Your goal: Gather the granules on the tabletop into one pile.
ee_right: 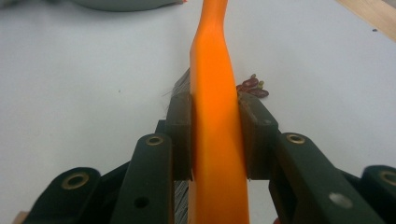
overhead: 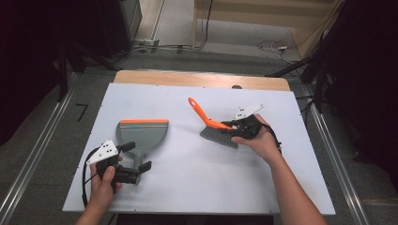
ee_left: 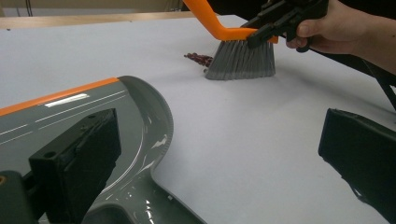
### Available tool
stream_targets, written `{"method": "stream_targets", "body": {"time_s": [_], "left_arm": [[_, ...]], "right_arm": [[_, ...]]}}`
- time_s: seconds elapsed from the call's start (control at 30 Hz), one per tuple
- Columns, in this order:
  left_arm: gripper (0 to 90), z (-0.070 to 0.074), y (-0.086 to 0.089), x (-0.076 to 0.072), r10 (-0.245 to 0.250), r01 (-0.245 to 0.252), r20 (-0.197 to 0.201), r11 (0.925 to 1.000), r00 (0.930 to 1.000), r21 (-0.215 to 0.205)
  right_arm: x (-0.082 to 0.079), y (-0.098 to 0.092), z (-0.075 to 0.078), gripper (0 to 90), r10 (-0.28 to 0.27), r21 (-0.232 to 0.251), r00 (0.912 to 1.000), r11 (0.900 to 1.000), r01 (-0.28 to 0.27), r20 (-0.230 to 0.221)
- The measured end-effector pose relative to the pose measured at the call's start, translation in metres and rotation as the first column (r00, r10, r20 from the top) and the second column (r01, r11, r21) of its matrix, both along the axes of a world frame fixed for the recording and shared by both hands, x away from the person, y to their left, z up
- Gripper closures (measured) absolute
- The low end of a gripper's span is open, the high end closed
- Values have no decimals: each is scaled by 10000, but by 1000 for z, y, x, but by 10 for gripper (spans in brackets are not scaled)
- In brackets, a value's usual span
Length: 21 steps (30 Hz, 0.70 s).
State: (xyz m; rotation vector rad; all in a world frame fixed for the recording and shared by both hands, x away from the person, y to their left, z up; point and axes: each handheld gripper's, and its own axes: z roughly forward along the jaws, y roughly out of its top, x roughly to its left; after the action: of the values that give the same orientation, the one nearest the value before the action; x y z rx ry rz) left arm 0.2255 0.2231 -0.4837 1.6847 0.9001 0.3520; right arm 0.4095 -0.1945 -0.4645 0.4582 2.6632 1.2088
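On the white table (overhead: 187, 178), one brush (overhead: 213, 127) is clamped by the right gripper (ee_right: 215, 135). At eight o'clock, one dustpan (overhead: 142, 133) is straddled by the left gripper (overhead: 133, 159), jaws spread, unclenched.

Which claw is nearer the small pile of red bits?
Right claw: it grips the brush beside the red bits. Left claw sits across the table at the dustpan.

Even overhead light, dark room edges, soft slightly blurred close-ups, faint shadows.
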Motion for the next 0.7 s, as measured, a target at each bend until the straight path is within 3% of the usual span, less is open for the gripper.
{"method": "stream_targets", "body": {"time_s": [0.47,0.7], "left_arm": [[0,0,2,0,9,-9,13,10000,10000,1],[0,0,3,1,-14,14,7,10000,10000,-25]], "right_arm": [[3,10,5,677,262,-266,9992,9993,-254,311],[-8,7,14,683,642,-369,9979,9973,-640,54]]}}
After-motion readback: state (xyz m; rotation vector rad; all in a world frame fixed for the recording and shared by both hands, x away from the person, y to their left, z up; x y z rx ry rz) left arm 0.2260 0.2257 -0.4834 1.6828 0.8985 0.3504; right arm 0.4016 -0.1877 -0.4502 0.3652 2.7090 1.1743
